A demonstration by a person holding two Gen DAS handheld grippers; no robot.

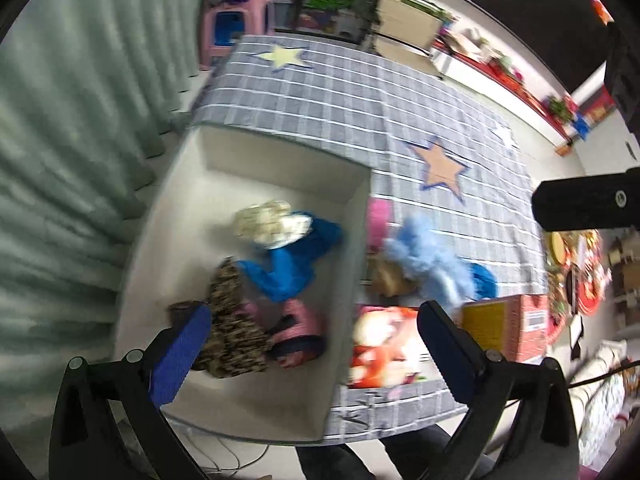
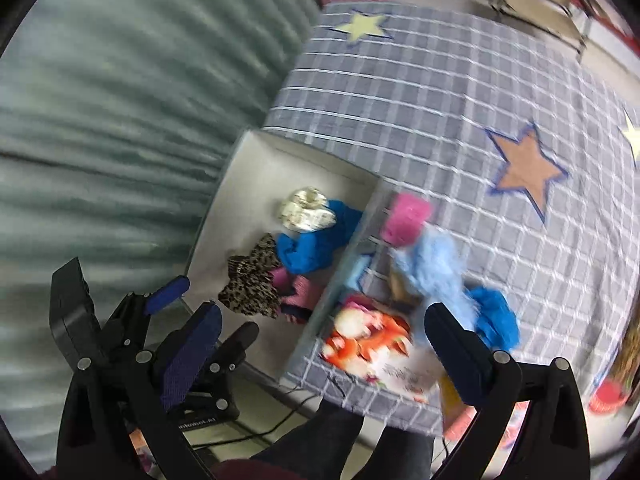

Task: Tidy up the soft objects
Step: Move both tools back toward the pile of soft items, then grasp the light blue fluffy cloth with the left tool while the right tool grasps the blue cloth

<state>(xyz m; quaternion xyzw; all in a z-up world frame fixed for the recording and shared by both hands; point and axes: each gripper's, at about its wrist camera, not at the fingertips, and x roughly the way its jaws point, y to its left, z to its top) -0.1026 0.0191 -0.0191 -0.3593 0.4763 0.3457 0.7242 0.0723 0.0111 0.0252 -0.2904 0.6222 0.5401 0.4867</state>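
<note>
At the far left of both views hangs a green curtain [image 1: 60, 168], blurred and cut off by the lens rim. Just right of it, in the middle left of the frame, sits a white box [image 1: 256, 160], open-topped, which I take to be the collecting place for the soft things: inside it lie a cream patterned bundle [image 1: 272, 222], a blue cloth [image 1: 292, 268], a leopard-print cloth [image 1: 232, 320] and a pink striped piece [image 1: 304, 328], heaped loosely toward the box's near end as dropped items would be. At the lower middle of the left wrist view the left gripper [image 1: 316, 344] hangs above that heap with its jaws spread wide and nothing between them, so it looks released rather than grasping. Right of the box, on the grey checked tablecloth [image 1: 360, 92], the unsorted soft things wait: a pink fluffy item [image 2: 406, 218], a pale blue fluffy item [image 2: 436, 272] and a bright blue one [image 2: 496, 320], pressed together so their edges are hard to separate. A picture book [image 2: 372, 344] lies in front of them, its cover smeared by blur. The right gripper [image 2: 320, 344] is likewise spread wide and empty in the lower middle of its view, its right finger covering part of the blue pile. An orange box [image 1: 508, 328] at the lower right is half hidden.
</note>
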